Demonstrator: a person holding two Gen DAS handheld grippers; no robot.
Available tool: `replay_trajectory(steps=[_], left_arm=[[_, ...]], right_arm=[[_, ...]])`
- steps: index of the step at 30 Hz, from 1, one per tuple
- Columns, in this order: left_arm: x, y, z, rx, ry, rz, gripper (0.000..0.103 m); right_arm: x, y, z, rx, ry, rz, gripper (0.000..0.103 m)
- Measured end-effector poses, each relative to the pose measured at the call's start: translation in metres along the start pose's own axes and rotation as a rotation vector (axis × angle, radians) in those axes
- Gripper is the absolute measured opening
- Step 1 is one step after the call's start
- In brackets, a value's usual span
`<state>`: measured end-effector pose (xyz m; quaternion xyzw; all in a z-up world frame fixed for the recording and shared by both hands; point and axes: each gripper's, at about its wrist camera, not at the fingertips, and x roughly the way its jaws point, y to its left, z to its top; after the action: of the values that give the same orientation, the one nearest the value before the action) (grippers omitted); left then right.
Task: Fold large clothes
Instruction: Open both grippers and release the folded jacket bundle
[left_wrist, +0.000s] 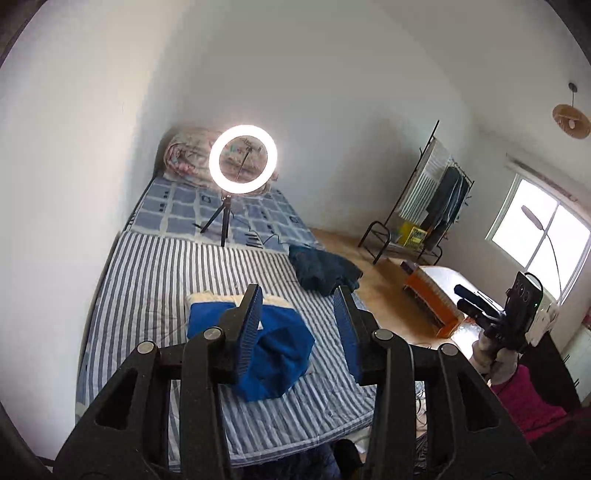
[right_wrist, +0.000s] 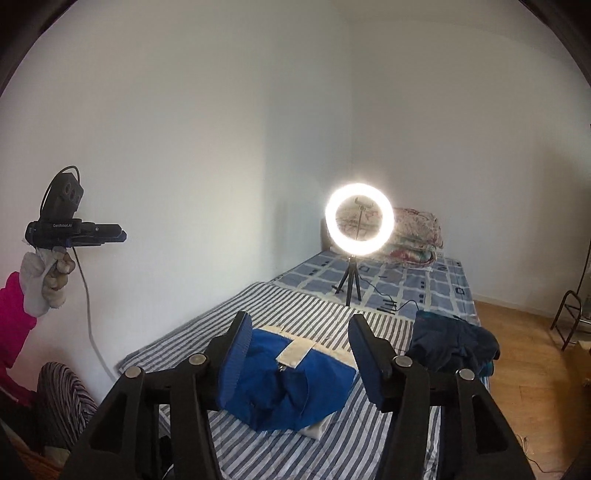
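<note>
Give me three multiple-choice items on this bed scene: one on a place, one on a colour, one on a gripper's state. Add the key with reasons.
1. Where does the ring light stand?
A. on the floor
B. on the bed
C. on a shelf

2. What colour is the folded garment below the grippers?
A. bright blue
B. red
C. yellow

3. How is the left gripper?
A. shut on cloth
B. open, holding nothing
C. shut on a cable

Key: B, its tripod rests on the checked bedding; A, bright blue cloth shows in both views; B, its fingers stand apart with nothing between.
</note>
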<state>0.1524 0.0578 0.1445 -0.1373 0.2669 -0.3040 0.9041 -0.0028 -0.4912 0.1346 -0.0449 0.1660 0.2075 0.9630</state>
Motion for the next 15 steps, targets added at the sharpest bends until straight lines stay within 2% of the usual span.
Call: replay_trajectory(steps=[1, 4, 5, 8, 10, 15], left_arm=[[0.001, 0.0, 0.003, 0.007, -0.005, 0.009, 0.041], [0.02, 0.013, 0.0, -0.001, 0.007, 0.035, 0.042], [0.03, 0.021, -0.004, -0.019, 0.022, 0.035, 0.045], [0.072, 0.053, -0.02, -0.091, 0.085, 0.029, 0.069], [0.104, 0.077, -0.034, -0.148, 0.138, 0.032, 0.069], [0.17, 0.131, -0.058, -0.268, 0.22, 0.07, 0.069]], right_arm=[[0.001, -0.003, 0.002, 0.009, -0.009, -0.005, 0.067], [0.014, -0.012, -0.002, 0.054, 0.008, 0.004, 0.072], [0.022, -0.016, -0.008, 0.074, 0.023, 0.005, 0.073], [0.052, -0.026, -0.033, 0.13, 0.078, -0.006, 0.079], [0.074, -0.032, -0.051, 0.153, 0.111, -0.024, 0.085], [0.134, -0.055, -0.094, 0.236, 0.225, -0.04, 0.085]])
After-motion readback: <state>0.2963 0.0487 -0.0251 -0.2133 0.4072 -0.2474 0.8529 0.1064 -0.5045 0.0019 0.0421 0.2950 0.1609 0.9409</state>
